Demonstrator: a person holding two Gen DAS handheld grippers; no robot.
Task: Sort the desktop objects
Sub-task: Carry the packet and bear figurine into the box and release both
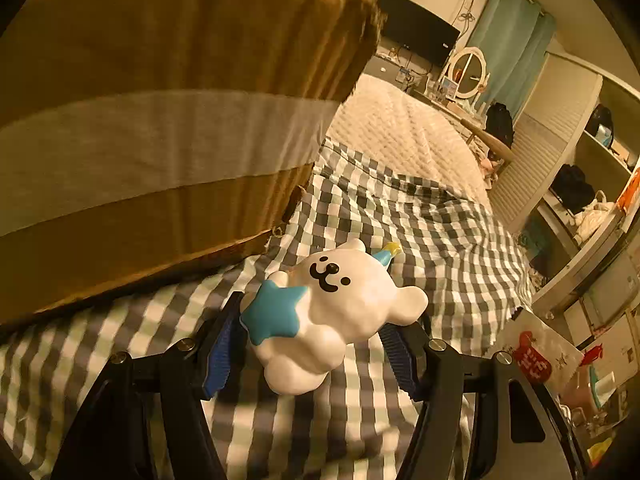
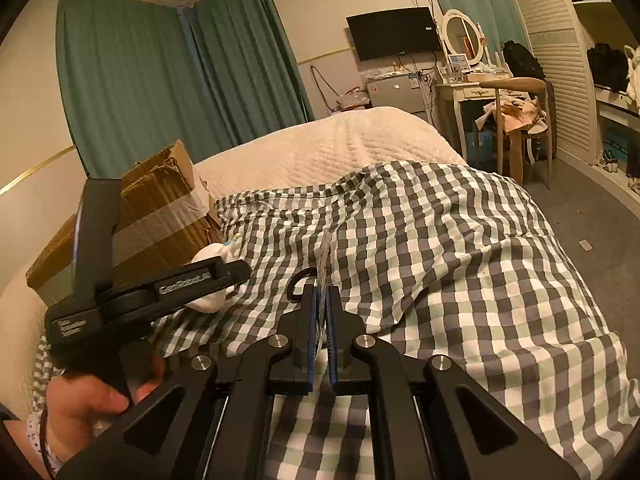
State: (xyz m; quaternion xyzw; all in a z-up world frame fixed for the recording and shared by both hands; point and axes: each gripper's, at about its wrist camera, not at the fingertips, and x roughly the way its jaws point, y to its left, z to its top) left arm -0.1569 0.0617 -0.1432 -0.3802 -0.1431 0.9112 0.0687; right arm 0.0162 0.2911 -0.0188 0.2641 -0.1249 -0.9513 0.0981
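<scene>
One white bear figurine (image 1: 340,312) w/ blue star, pinched between left gripper (image 1: 316,344) fingers above checked bedspread (image 1: 420,216), beside cardboard box (image 1: 160,120). Prob. light, rigid, glossy/slippery; grip round body. Right gripper (image 2: 321,312) fingers nearly closed on thin clear item, unidentifiable.

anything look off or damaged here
The cardboard box looks battered: its top flap is creased and bent upward, with tape across the side. It sits on the checkered cloth over a bed, not a desk. The bear figurine lies tilted between the left gripper's fingers. The right gripper pinches something thin and clear.
</scene>
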